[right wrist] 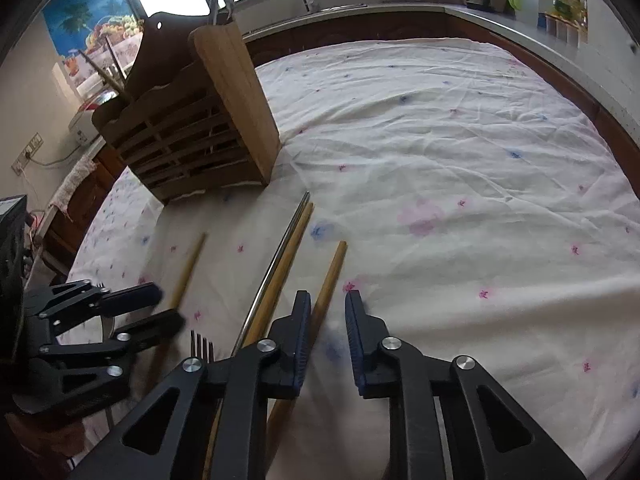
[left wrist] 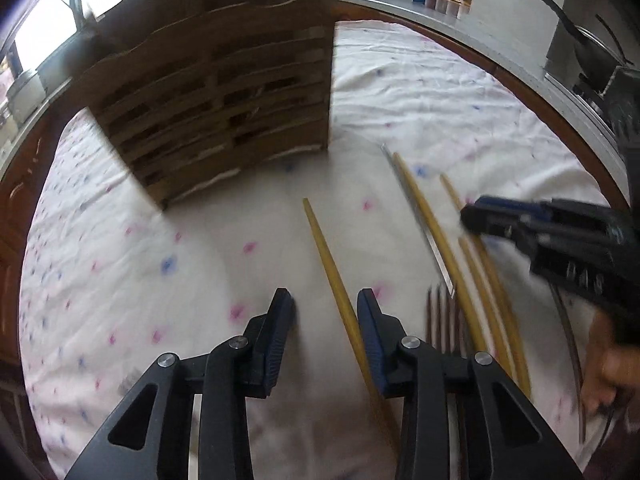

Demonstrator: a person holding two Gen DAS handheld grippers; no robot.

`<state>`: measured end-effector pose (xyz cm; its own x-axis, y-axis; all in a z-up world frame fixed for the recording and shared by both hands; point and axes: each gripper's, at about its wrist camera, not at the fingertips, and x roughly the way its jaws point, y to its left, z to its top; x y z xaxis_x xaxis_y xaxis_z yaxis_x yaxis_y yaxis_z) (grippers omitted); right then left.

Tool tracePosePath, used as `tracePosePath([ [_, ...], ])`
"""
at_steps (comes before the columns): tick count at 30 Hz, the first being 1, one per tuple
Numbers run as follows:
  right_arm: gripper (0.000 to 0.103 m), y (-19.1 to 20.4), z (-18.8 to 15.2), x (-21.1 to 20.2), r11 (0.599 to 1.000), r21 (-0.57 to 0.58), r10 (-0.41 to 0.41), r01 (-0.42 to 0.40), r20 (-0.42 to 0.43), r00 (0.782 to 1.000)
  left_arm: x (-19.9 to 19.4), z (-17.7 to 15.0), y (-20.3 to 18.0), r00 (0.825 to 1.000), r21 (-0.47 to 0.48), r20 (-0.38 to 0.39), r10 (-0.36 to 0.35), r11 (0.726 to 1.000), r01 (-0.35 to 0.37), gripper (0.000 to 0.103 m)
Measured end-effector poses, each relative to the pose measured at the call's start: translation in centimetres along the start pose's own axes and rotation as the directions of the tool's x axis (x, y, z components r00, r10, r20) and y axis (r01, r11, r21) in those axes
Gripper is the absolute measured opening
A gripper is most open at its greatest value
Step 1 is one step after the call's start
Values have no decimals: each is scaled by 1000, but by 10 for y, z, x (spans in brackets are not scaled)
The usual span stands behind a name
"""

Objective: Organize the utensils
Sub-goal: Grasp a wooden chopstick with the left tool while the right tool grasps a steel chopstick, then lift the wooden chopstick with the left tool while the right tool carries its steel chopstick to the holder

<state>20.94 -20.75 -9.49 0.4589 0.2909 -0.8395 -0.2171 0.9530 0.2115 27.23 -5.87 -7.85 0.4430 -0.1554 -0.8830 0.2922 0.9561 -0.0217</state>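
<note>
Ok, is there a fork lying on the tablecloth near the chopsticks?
Yes, a fork lies on the tablecloth beside the chopsticks.

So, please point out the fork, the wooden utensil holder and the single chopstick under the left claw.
fork [right wrist: 202, 345]: right wrist view, on its tines.
wooden utensil holder [left wrist: 224, 92]: left wrist view, on its slatted front.
single chopstick [left wrist: 326, 248]: left wrist view, on its bare shaft.

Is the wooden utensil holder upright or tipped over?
Upright. The wooden utensil holder stands on its base on the tablecloth, slatted front facing the cameras, with utensil handles sticking up out of its top.
</note>
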Motion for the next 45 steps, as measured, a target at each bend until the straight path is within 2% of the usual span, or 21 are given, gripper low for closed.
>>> tracePosePath([
  [4, 19, 7, 5, 3, 999, -29, -20, 19, -18, 1000, -2, -1, 12, 999, -57, -8, -34, 998, 34, 34],
  [8, 19, 13, 13, 9, 998, -52, -38, 36, -29, 999, 7, 11, 7, 1000, -57, -22, -10, 998, 9, 34],
  [14, 17, 20, 8, 11, 992, -99, -75, 74, -5, 997, 1, 8, -2, 999, -21, -15, 30, 999, -30, 33],
  [16, 11, 18, 9, 10, 994, -83, -75, 75, -1, 997, 0, 6, -4, 1000, -12, -9, 26, 1000, -27, 27],
  [17, 10, 15, 9, 9, 997, -60, -58, 58, -2, 998, 0, 5, -5, 1000, -9, -7, 28, 1000, -28, 15],
  [18, 8, 13, 9, 9, 998, -40, -39, 39, -3, 999, -1, 5, -6, 1000, -7, -9, 26, 1000, -26, 9],
  [24, 6, 10, 8, -12, 999, 17, 30, -31, 37, 999, -11, 0, -2, 1000, -25, 6, 24, 999, -24, 5],
  [34, 6, 10, 7, -70, 996, 31, 83, -89, 151, 985, -78, -18, 25, 989, -128, 141, -48, 990, 66, 5],
  [37, 6, 12, 8, -87, 994, 27, 96, -103, 186, 978, -102, -28, 35, 978, -167, 195, -75, 980, 108, 5],
  [45, 6, 22, 9, -124, 992, -2, 124, -128, 268, 955, -162, -56, 51, 944, -209, 317, -91, 964, 164, 5],
])
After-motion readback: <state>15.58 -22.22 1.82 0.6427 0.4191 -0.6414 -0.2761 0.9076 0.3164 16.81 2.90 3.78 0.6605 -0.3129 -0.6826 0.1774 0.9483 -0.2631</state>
